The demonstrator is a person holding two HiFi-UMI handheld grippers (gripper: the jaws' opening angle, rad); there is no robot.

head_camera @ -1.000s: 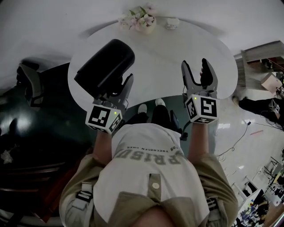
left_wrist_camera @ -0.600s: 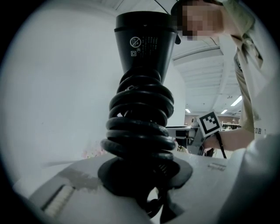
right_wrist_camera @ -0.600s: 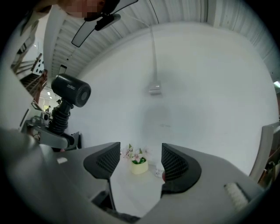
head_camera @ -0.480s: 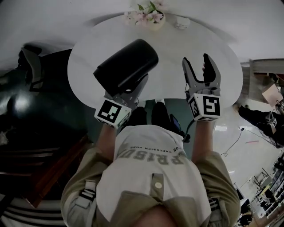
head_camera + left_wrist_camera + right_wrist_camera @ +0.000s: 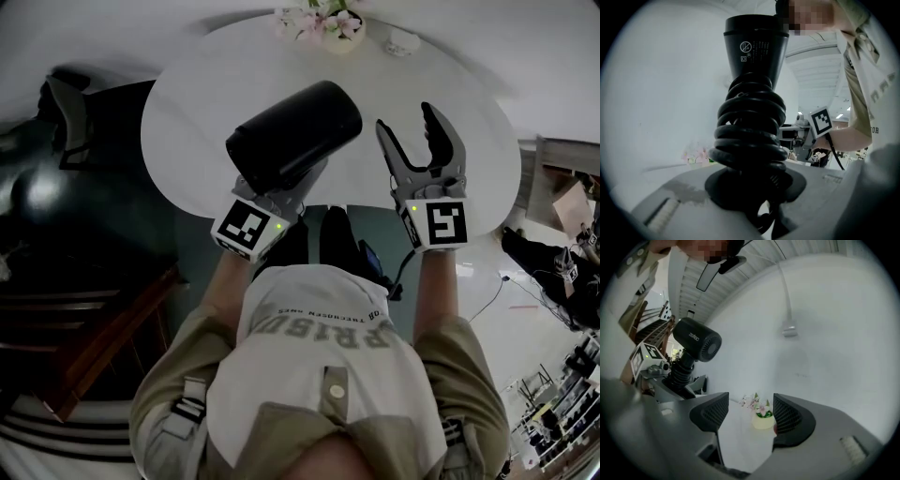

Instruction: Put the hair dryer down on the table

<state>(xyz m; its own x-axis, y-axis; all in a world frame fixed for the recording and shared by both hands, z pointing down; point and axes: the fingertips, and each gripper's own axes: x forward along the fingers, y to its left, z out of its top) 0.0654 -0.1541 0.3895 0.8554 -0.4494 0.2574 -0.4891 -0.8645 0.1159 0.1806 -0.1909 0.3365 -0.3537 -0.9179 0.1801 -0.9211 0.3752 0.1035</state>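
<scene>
A black hair dryer (image 5: 295, 134) hangs above the near part of the round white table (image 5: 197, 112), its fat barrel lying crosswise. My left gripper (image 5: 291, 187) is shut on its handle from below. In the left gripper view the handle, with black cord coiled round it (image 5: 752, 126), stands up between the jaws, and the barrel (image 5: 756, 47) is on top. My right gripper (image 5: 417, 141) is open to the right of the dryer, apart from it, with nothing between its pads (image 5: 792, 416). From the right gripper view the dryer (image 5: 696, 345) shows at the left.
A pot of pink flowers (image 5: 330, 23) and a small white object (image 5: 403, 42) stand at the table's far edge. The flower pot (image 5: 763, 418) lies straight ahead of the right jaws. A dark chair (image 5: 66, 103) stands left of the table. Cables run across the floor at the right.
The left gripper has carried the hair dryer to the right and lower, toward the table's middle. The right gripper has shifted slightly and turned; its jaws stay open.
</scene>
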